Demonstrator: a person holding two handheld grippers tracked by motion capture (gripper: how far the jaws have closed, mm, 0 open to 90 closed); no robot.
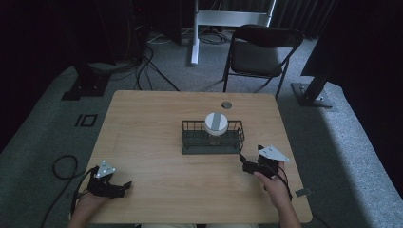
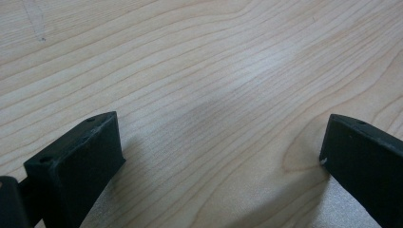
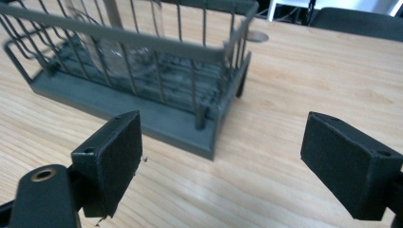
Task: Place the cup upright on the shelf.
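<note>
- Centrally on the wooden table (image 1: pixel 142 137), a dark wire basket (image 1: pixel 190 142) is seen in the high view, with a clear jar (image 1: pixel 215 138) standing upright inside it.
- The jar is topped by a white lid (image 1: pixel 216 122) crossed by a grey stripe, and it is placed roughly in the middle of the basket.
- The right gripper (image 1: pixel 248 165) is held in a hand (image 1: pixel 273 183) near the front right corner of the basket, just beside it but apart from it.
- In the right gripper view, the right gripper (image 3: pixel 221 156) is shown with its jaws spread wide and nothing between them; the basket's (image 3: pixel 180 121) corner is seen close ahead, and the glass of the jar (image 3: pixel 114 52) is made out, blurred, behind the wires.
- The left gripper (image 1: pixel 124 186) is held low at the table's near left corner, well apart from the basket.
- In the left gripper view, the left gripper (image 2: pixel 221 152) is likewise seen spread open, with bare wood grain of the table (image 2: pixel 214 71) between the jaws and nothing grasped.
- A grey three-cornered plate is carried on top of each gripper, and a cable (image 1: pixel 62 164) is trailed off the table's left edge to the floor.
- Beyond the table, a folding chair (image 1: pixel 259 52) is seen on the carpet.
</note>
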